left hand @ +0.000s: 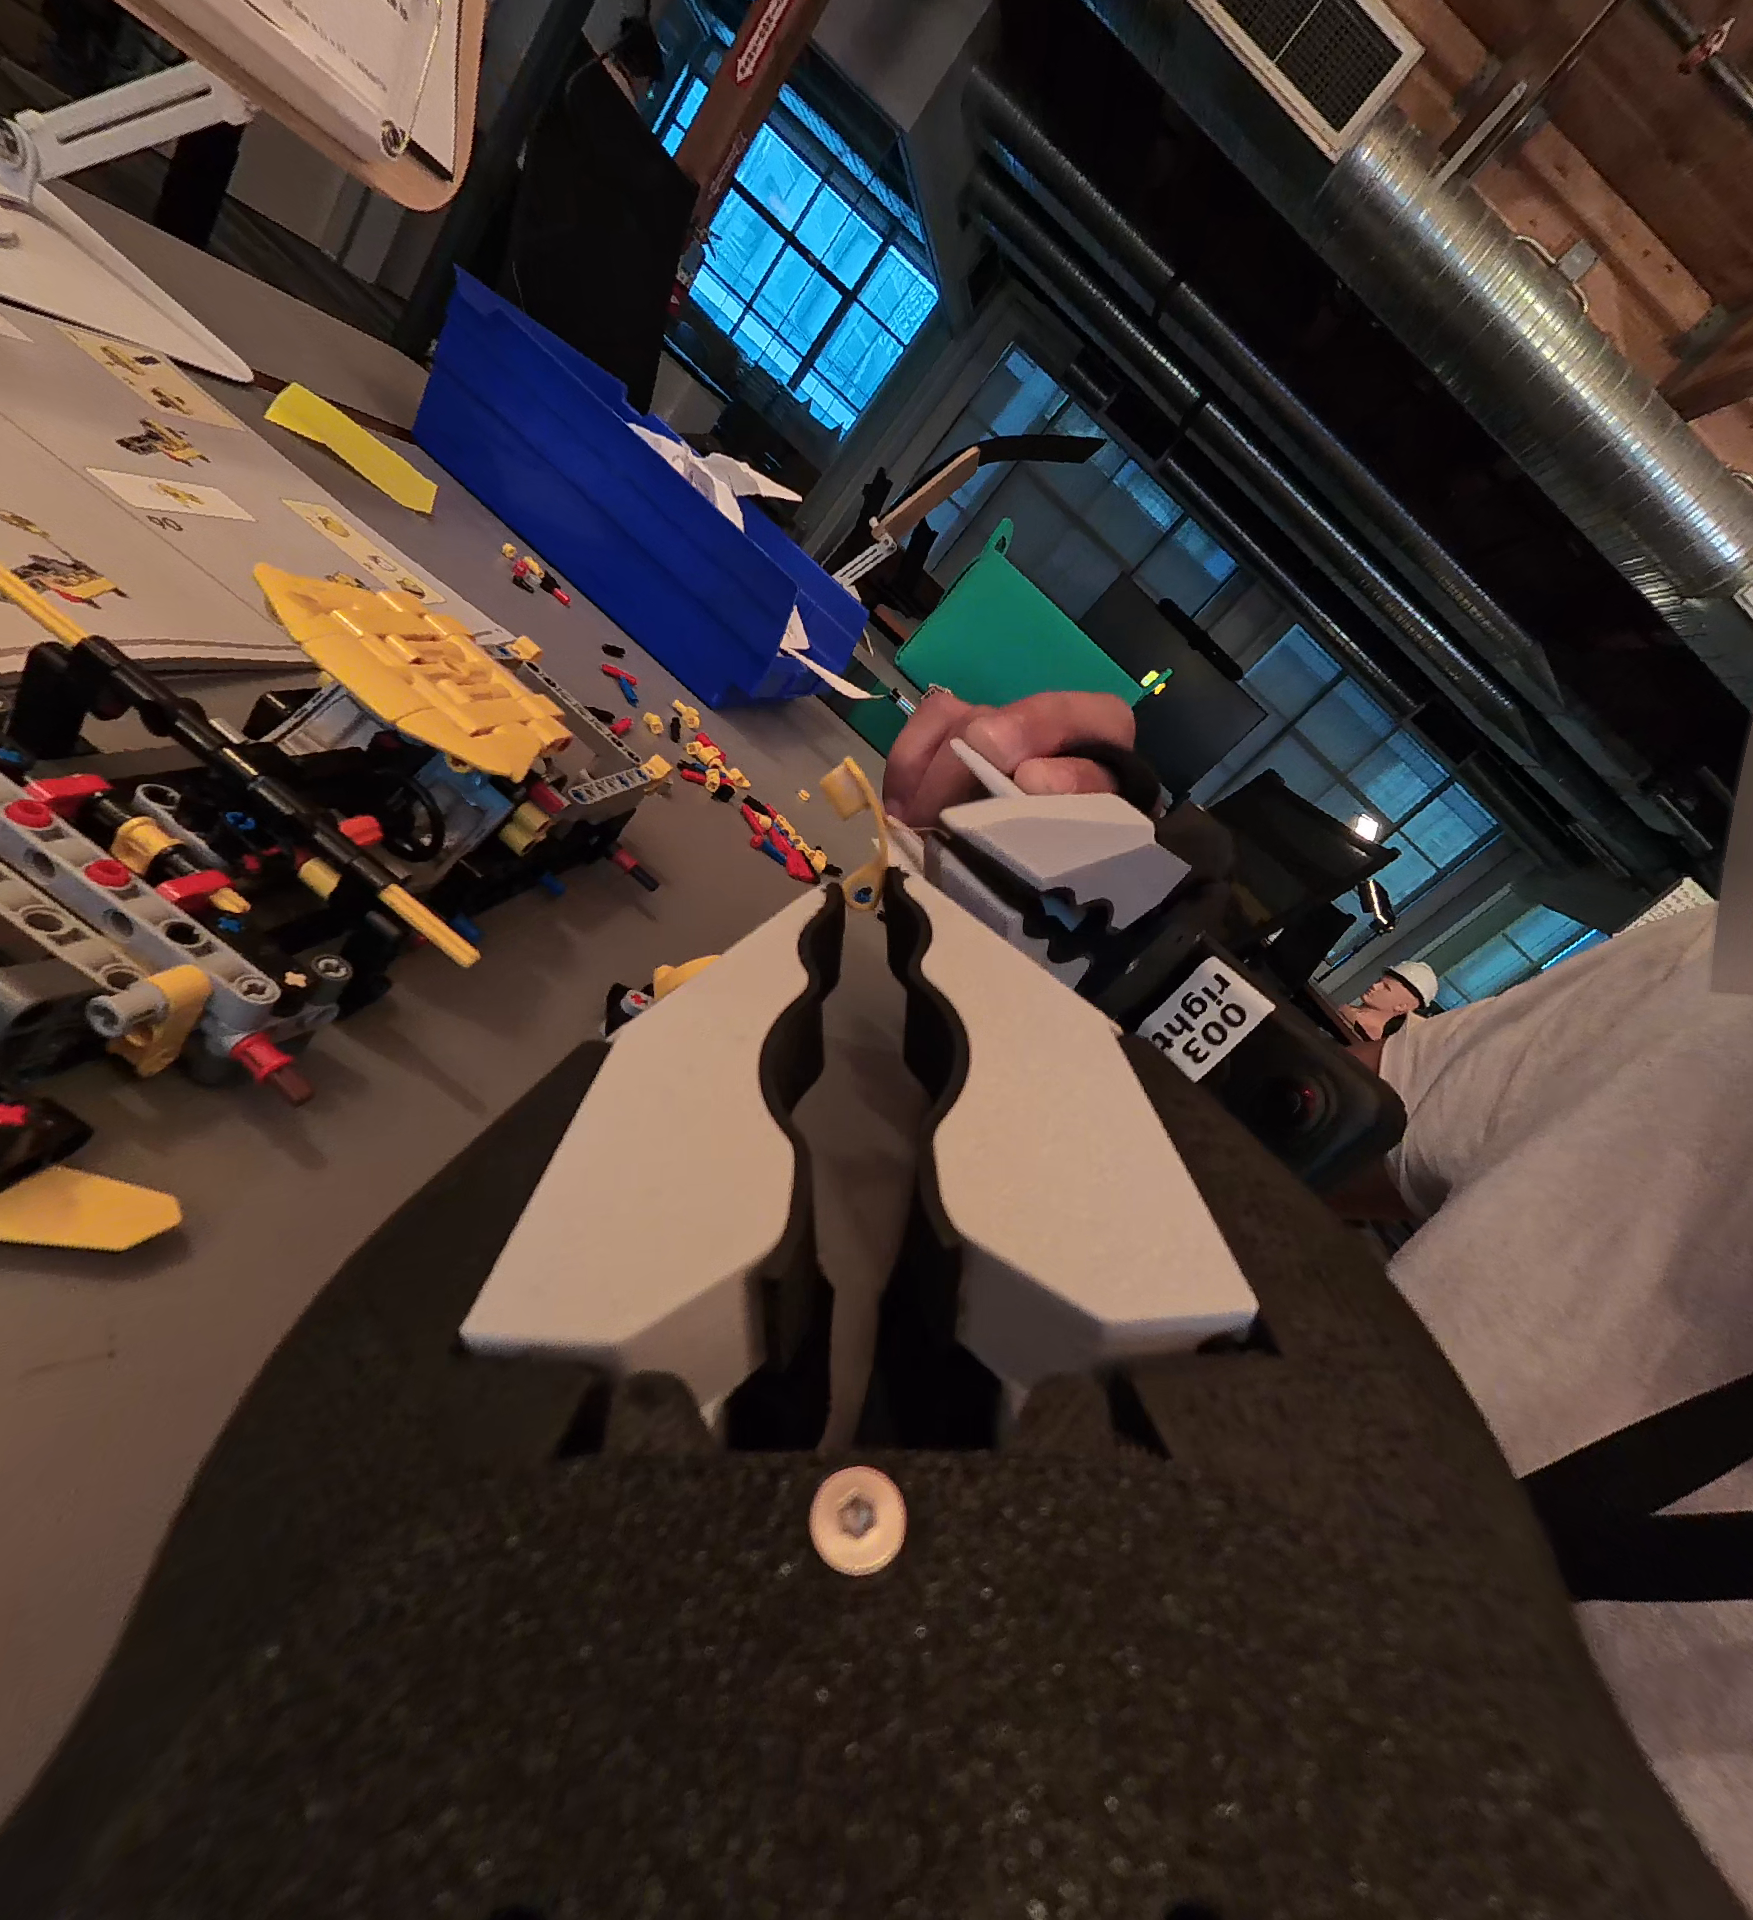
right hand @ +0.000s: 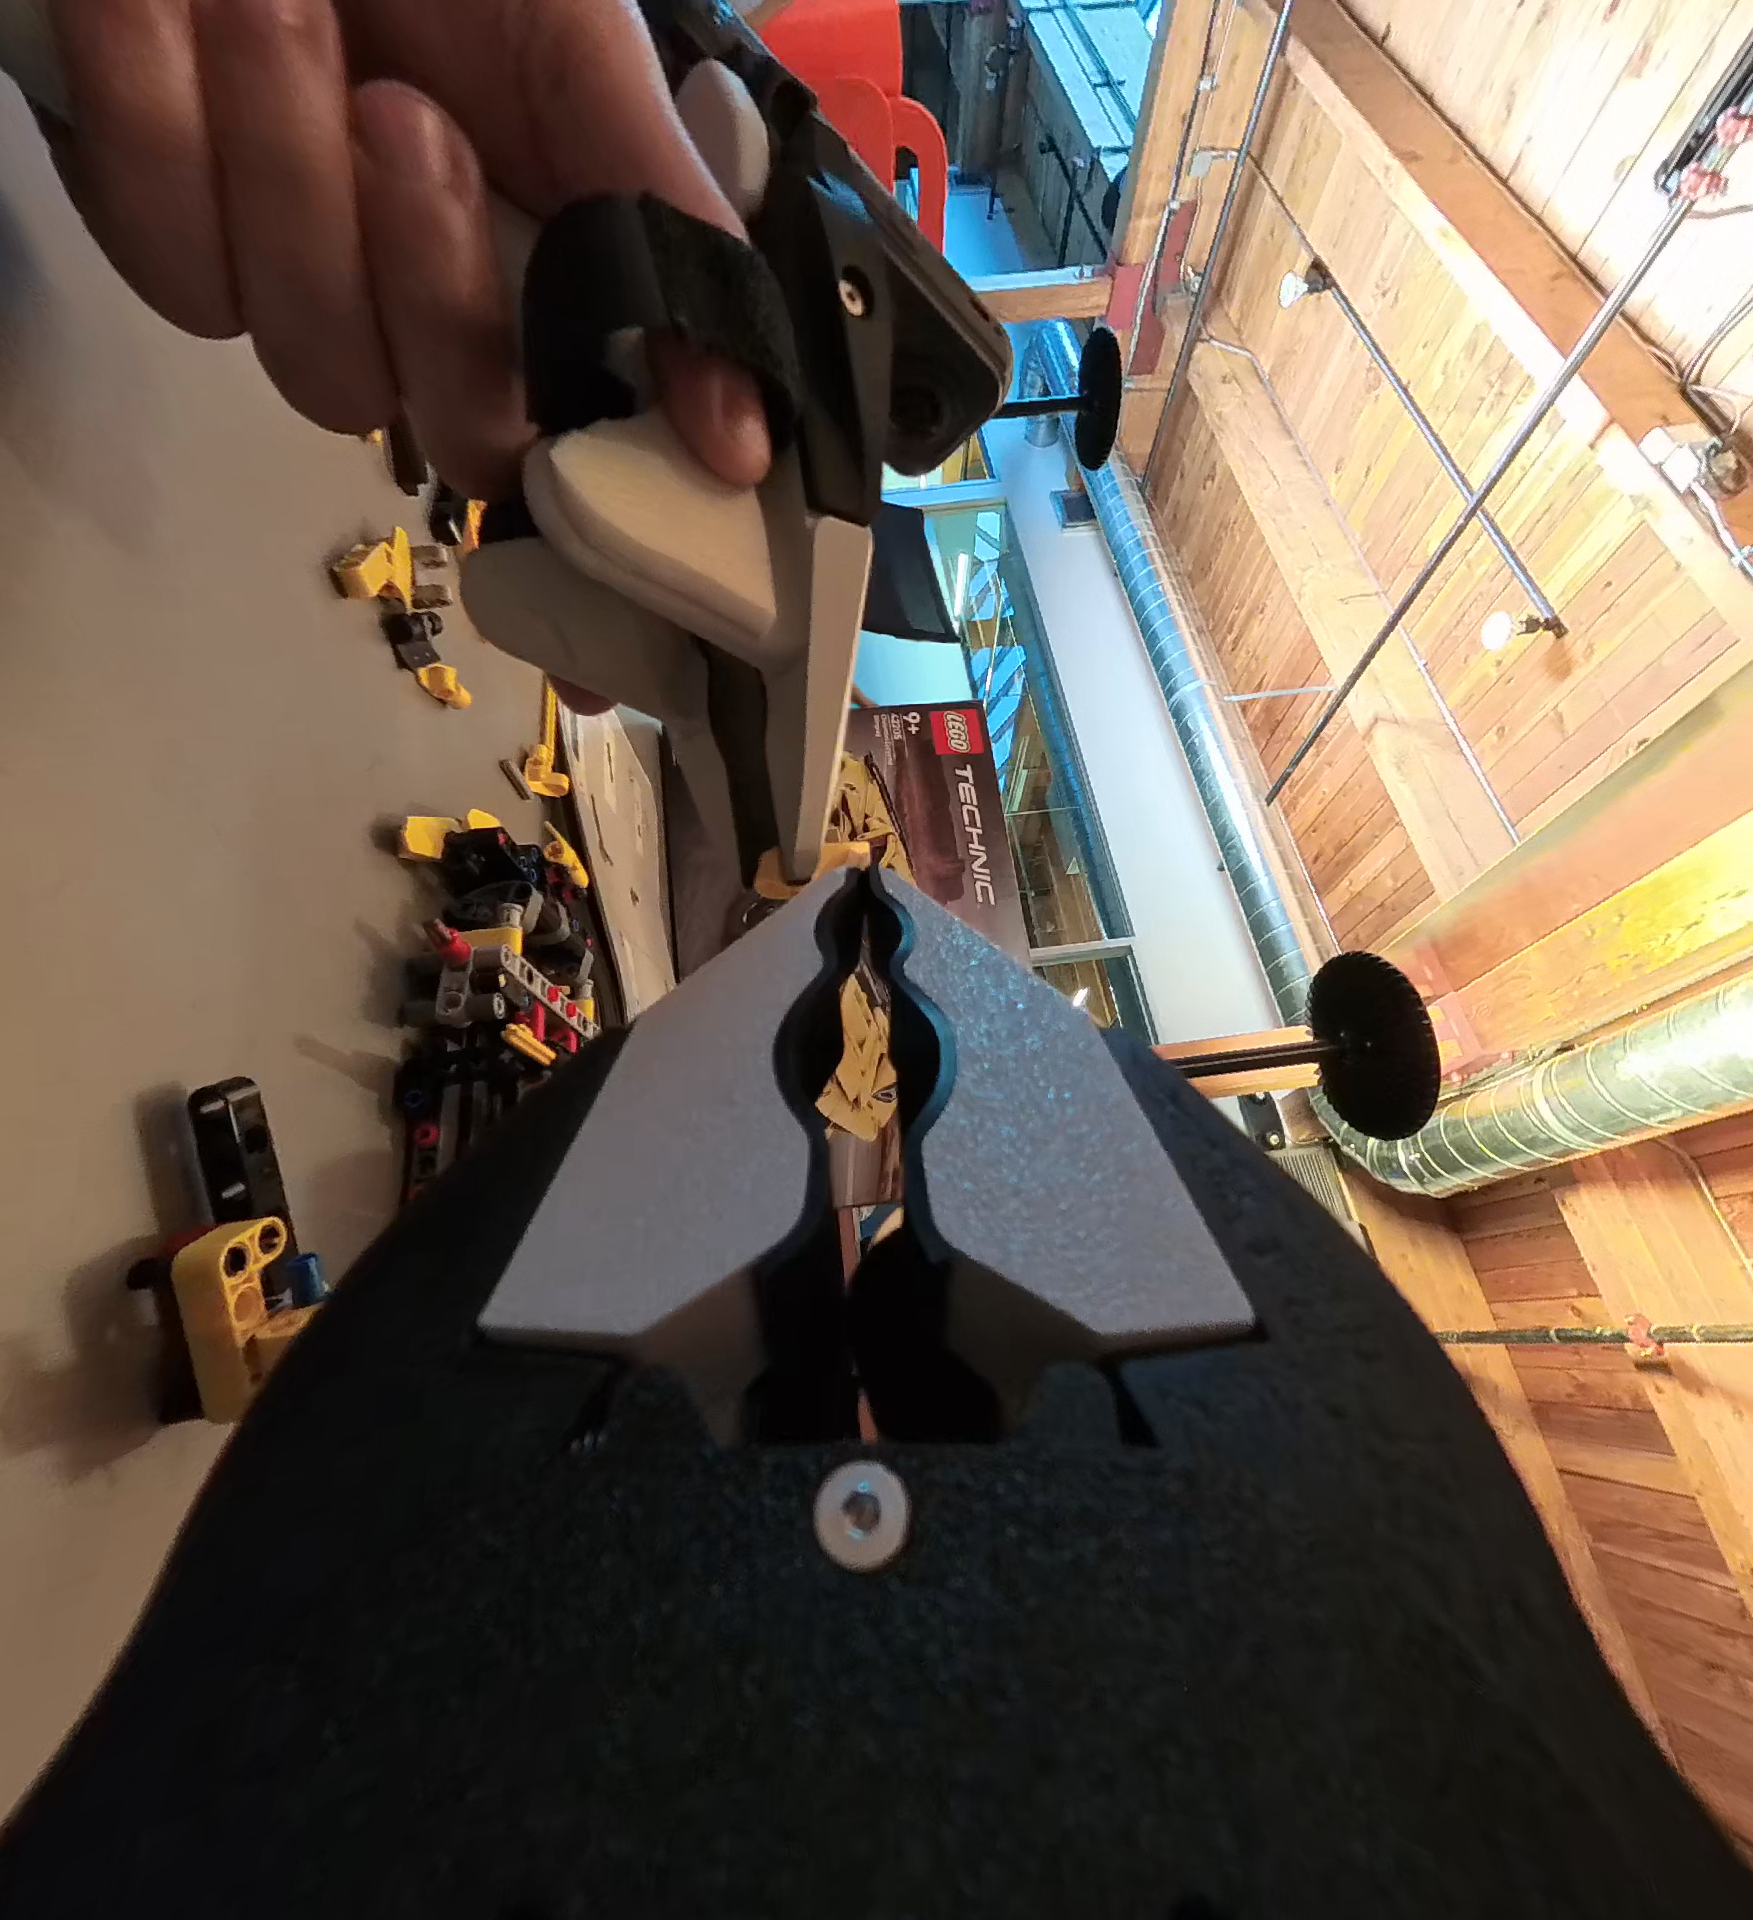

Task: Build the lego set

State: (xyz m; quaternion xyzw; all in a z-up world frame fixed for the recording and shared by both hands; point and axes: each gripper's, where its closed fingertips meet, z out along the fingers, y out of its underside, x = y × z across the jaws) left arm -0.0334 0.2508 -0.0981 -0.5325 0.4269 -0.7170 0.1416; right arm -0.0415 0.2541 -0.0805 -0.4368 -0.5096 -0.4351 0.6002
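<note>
A grey counter (left hand: 498, 1049) filled the left half of the left wrist view, tilted hard against a room of dark ceiling, blue-lit windows (left hand: 820, 281) and a ribbed metal duct (left hand: 1537, 343) running toward the upper right. In the right wrist view the same counter (right hand: 124, 790) stood on the left edge, with wooden wall boards and another silver duct (right hand: 1204, 769) on the right. On the counter, at the left of the left wrist view, lay the half-built lego model (left hand: 207, 831) of grey beams, black frame and red pins, with a yellow panel (left hand: 415, 675) on top, resting on open instruction sheets (left hand: 113, 457). Loose small pieces (left hand: 737, 790) were scattered between the model and a blue bin (left hand: 623, 520) holding crumpled paper; a green bin (left hand: 1007, 634) stood behind it. The left claw (left hand: 864, 899) was closed at the centre of the frame on a small curved yellow piece (left hand: 867, 831), which rose from its tips. The right claw (left hand: 997, 883) met it just beside those tips, a hand (left hand: 1017, 748) gripping its handle and hiding the counter's far edge. In the right wrist view the right claw (right hand: 864, 883) had its tips drawn nearly together at the yellow piece (right hand: 784, 868), where the left claw's grey finger (right hand: 820, 727) came down from the upper middle. A lego box (right hand: 945, 821) stood behind them.
</note>
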